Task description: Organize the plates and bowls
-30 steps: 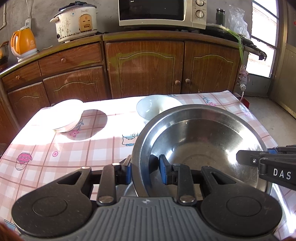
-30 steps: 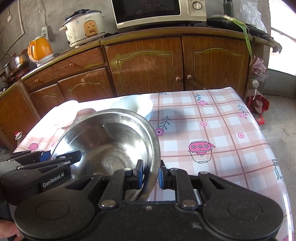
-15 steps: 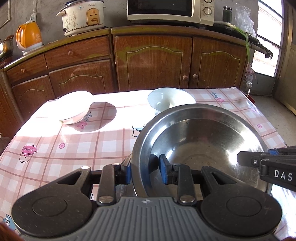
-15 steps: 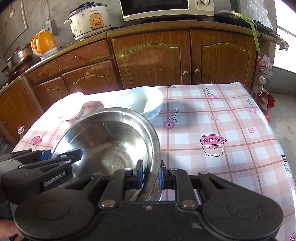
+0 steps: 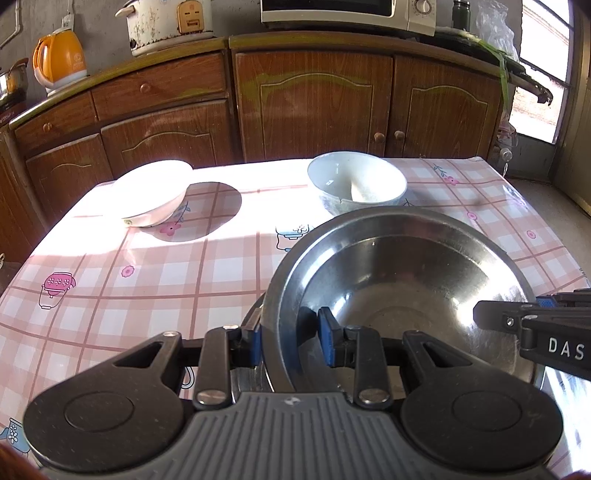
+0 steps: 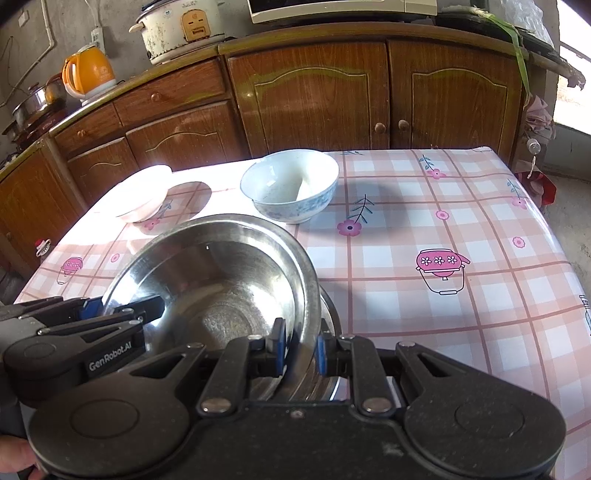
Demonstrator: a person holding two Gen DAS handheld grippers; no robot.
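Note:
A large steel bowl (image 5: 406,288) hangs low over the pink checked table (image 5: 147,288), gripped on two sides of its rim. My left gripper (image 5: 290,332) is shut on the left rim, one blue pad inside and one outside. My right gripper (image 6: 299,343) is shut on the right rim (image 6: 310,280) the same way. Each gripper shows in the other's view, the left gripper (image 6: 122,314) and the right gripper (image 5: 517,317). Under the bowl I see the edge of another steel piece (image 6: 330,369). A white-and-blue bowl (image 6: 290,184) stands just beyond. A white shallow bowl (image 5: 151,195) sits in sunlight at the far left.
Wooden cabinets (image 5: 314,103) run behind the table, with an orange kettle (image 5: 59,59), a rice cooker (image 5: 170,22) and a microwave (image 5: 347,14) on the counter. The table's right half (image 6: 443,314) carries only the printed cloth. A doorway lies to the right.
Both grippers have carried the steel bowl a little forward and down toward the table. The two grips on the rim look the same.

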